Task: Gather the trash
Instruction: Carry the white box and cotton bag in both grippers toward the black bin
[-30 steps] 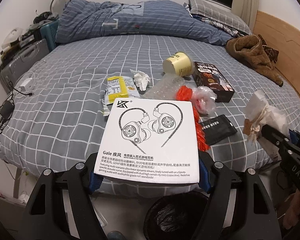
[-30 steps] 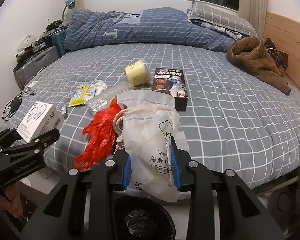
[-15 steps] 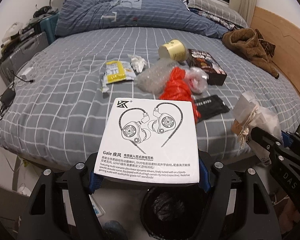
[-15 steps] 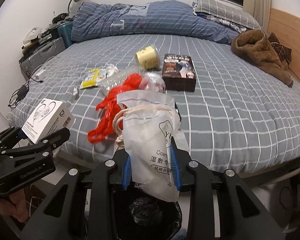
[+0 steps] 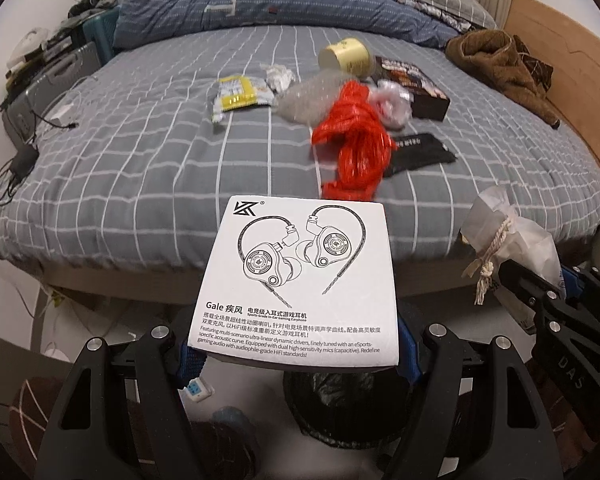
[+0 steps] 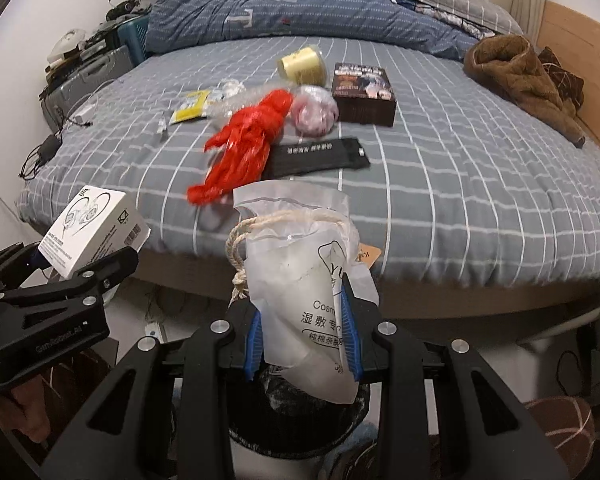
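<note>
The left gripper (image 5: 296, 356) is clamping its jaws on the side edges of a flat white cardboard earphone box (image 5: 300, 280) printed with a line drawing, and the box is tilting up and away from the blue pads (image 5: 190, 364) so that its printed face is looking at the camera. The right gripper (image 6: 302, 344) is squeezing its jaws, set much closer together, on a soft translucent white drawstring pouch (image 6: 300, 276) with a cream cord, which is standing roughly upright with its long axis running out along the fingers. Directly beneath both loads a round black-lined waste bin (image 5: 340, 400) is showing, its mouth partly hidden by the box in the left view and by the pouch in the right view (so how well each is centred over it is hard to judge). Since the bin is lying straight below rather than ahead, the release looks to be a plain drop, and neither hand is appearing clearly nearer. Farther out, on the grey checked bed (image 5: 140, 168), more rubbish is waiting: a crumpled red plastic bag (image 5: 356, 136), a flat black packet (image 5: 416, 152), a yellow snack wrapper (image 5: 236, 96), a dark printed box (image 5: 416, 84) and a pale yellow paper cup (image 5: 346, 56) lying on its side.
</note>
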### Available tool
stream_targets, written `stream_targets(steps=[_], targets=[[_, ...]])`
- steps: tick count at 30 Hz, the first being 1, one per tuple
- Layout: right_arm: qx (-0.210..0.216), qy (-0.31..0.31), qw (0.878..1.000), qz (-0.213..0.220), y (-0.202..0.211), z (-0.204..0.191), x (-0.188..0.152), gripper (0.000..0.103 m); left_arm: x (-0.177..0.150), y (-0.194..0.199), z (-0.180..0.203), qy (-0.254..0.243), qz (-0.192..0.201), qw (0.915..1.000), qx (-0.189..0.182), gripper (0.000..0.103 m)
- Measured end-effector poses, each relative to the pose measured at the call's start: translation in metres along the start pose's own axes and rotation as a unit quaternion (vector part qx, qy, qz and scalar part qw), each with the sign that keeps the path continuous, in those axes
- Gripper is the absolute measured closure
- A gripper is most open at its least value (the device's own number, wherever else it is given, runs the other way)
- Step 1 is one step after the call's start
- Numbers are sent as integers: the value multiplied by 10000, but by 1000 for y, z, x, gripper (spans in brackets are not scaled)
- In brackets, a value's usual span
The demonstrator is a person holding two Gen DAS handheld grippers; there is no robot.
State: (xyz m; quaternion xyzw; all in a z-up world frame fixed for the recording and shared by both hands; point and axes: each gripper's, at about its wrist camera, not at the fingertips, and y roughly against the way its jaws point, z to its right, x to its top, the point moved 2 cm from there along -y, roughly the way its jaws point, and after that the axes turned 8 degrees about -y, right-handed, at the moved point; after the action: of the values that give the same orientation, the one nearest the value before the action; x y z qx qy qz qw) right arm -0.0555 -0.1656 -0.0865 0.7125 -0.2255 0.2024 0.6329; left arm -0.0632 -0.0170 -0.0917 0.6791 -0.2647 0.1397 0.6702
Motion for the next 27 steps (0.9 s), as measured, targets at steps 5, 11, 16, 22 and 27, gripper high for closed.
stream_targets(steps=[5,11,16,22,27], targets=[[3,15,10000,-69,7,-1,-14,72,-15,4,3,4,-121,9999,-8,32],[-8,-66,9997,-253,8,1,-31,72,-33,5,0,69,-282,9996,6,32],[-94,-40,9992,-382,2,-1,-44,72,-43,0,-5,54,-335,9994,58,32],[-174,17,9977,-661,-22,-3,-59,72,-54,-21,-8,98,-521,9986,-80,32],[-201,-4,9957,-907,-42,0,-65,72,-57,-40,-9,87,-673,9976,-144,32]])
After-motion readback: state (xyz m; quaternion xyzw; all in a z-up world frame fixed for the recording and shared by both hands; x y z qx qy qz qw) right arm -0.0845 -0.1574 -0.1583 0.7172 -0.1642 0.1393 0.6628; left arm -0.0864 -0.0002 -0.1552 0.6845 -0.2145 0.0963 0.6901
